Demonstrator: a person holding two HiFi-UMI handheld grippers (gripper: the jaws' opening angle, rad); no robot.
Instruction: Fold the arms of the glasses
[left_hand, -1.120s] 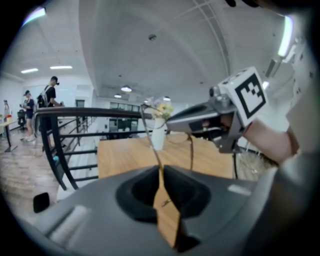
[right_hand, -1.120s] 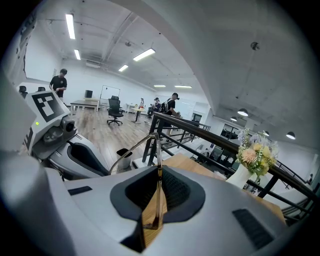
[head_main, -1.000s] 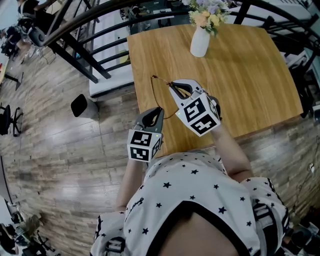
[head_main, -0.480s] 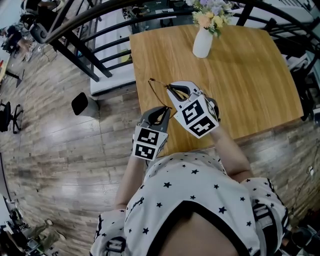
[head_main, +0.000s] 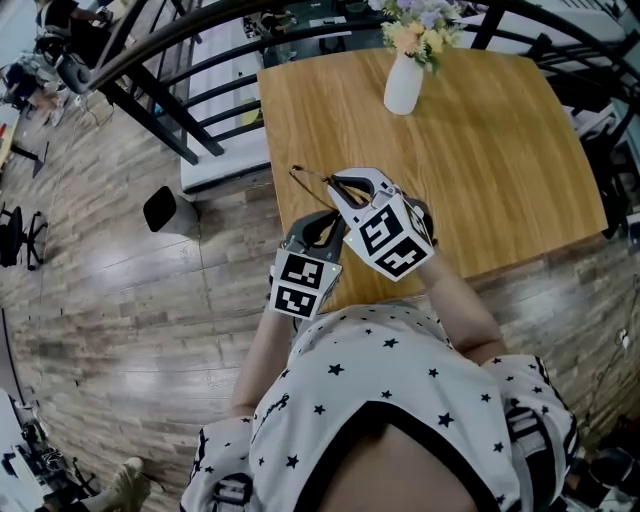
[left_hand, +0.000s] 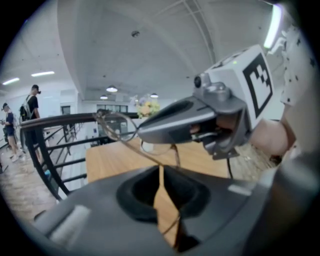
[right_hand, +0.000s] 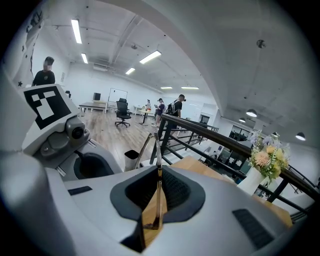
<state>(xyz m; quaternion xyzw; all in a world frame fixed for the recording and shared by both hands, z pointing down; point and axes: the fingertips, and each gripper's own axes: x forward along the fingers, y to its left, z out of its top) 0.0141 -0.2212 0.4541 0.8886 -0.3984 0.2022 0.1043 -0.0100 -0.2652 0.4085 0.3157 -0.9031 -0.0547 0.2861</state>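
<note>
A square worktop (head_main: 480, 170) of light brown wood grain fills the upper middle of the head view. Most of its surface is bare, and a white ceramic vase (head_main: 402, 85) of pale yellow and lilac flowers (head_main: 415, 35) stands near its far edge. The thin wire-framed glasses (head_main: 305, 177) are held in the air over the worktop's near left corner, clear of the wood and between the two tongs.

The left tongs (head_main: 328, 215) are drawn nearly together and pinch one slender arm of the glasses, which runs in at their tips in the left gripper view. The right tongs (head_main: 337, 180) are pressed onto another thin part of the frame, which stands upright in the narrow slit between their dark pads (right_hand: 172, 192). The two tongs sit close beside each other, the right ones a little further over the worktop.

A black metal railing (head_main: 180, 100) runs just beyond the worktop's left and far sides. To the left lies a glossy floor (head_main: 120, 300) of grey-brown wood planks, with a small black bin (head_main: 163, 210) standing on it near the railing.

The right gripper view shows a large open hall with a white ceiling (right_hand: 175, 30) and long strip lights (right_hand: 76, 31). Black office chairs (right_hand: 121, 111) and several people (right_hand: 177, 107) stand well away from the worktop. The person holding the tongs wears a white shirt (head_main: 370, 400) dotted with black stars.
</note>
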